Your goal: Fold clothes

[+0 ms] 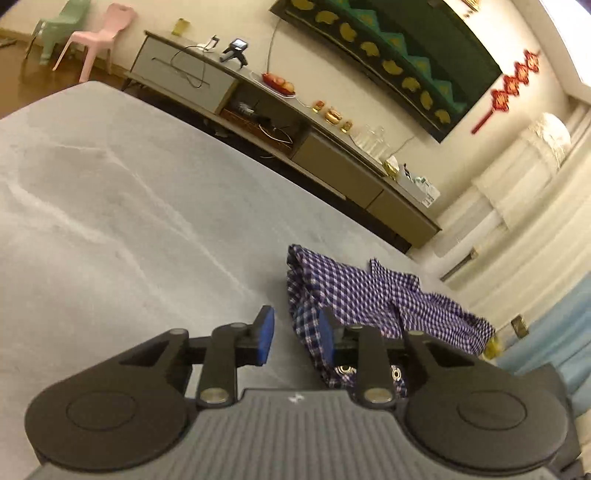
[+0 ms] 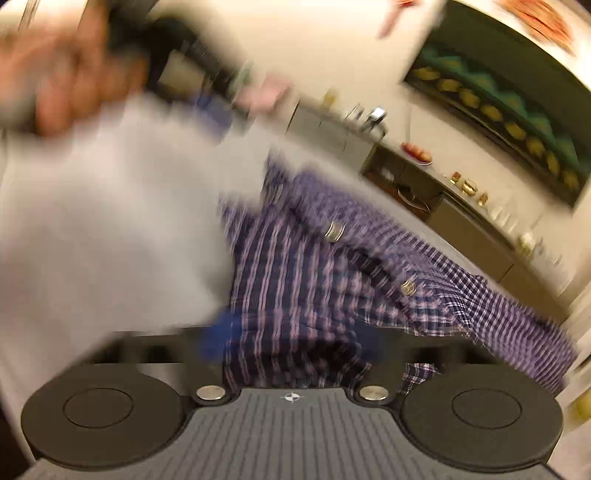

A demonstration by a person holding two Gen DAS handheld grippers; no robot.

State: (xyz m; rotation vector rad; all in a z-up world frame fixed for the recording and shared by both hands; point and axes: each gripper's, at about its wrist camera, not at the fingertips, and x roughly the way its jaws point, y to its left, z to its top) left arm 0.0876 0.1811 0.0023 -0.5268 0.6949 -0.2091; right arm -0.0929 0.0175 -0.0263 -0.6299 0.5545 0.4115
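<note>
A purple-and-white checked shirt (image 1: 373, 299) with metal snaps lies crumpled on a pale grey padded surface (image 1: 110, 221), at the lower right of the left wrist view. My left gripper (image 1: 296, 334) is open at the shirt's near left edge. A fold of fabric hangs into the gap against the right blue pad (image 1: 327, 332). The right wrist view is blurred by motion. There the shirt (image 2: 332, 266) spreads ahead and bunches between the wide-apart fingers of my open right gripper (image 2: 291, 338). A blurred hand (image 2: 66, 74) holding the other gripper shows at the top left.
A long low cabinet (image 1: 332, 166) with fruit, jars and cables runs behind the surface's far edge. Pink chair (image 1: 99, 37) and green chair (image 1: 62, 26) stand at the far left. Pale curtains (image 1: 535, 240) hang on the right. The surface left of the shirt is bare.
</note>
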